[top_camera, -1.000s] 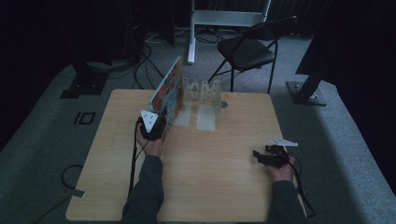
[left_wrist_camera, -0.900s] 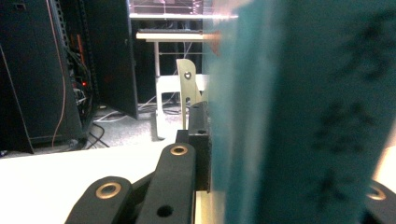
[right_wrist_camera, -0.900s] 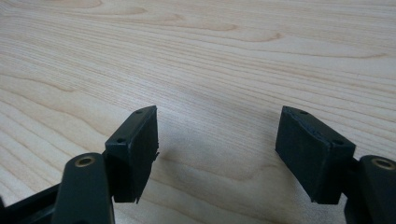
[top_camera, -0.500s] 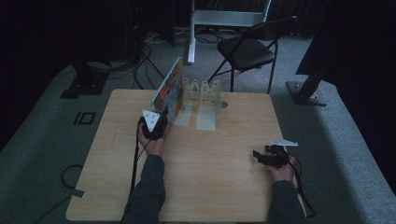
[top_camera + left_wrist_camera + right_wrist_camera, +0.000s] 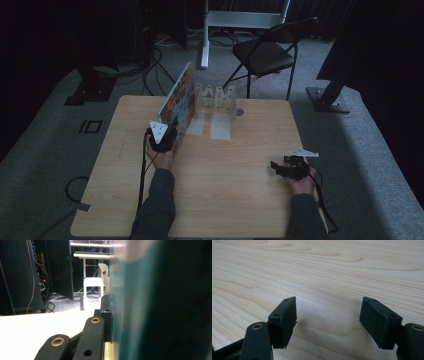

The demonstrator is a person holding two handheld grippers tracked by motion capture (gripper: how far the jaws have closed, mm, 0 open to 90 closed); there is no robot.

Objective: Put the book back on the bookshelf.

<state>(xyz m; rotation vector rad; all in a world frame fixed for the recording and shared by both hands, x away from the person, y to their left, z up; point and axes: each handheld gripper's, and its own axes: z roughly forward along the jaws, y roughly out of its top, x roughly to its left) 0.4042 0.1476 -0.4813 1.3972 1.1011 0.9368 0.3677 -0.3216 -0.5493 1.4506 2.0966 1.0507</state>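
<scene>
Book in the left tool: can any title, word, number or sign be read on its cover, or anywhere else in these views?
None can be read.
Book, held upright by the left tool: bright cover print, too small and dim to read.
Table and white rack: no print visible.

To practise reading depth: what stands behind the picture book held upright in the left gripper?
Behind the picture book stands a white zigzag rack on the table. The book covers the rack's left end.

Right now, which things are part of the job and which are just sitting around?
In use:
left gripper, shut on the colourful book
clear rack beside the book

Idle:
right gripper, open, nothing between the jaws
folding chair
wooden table
</scene>
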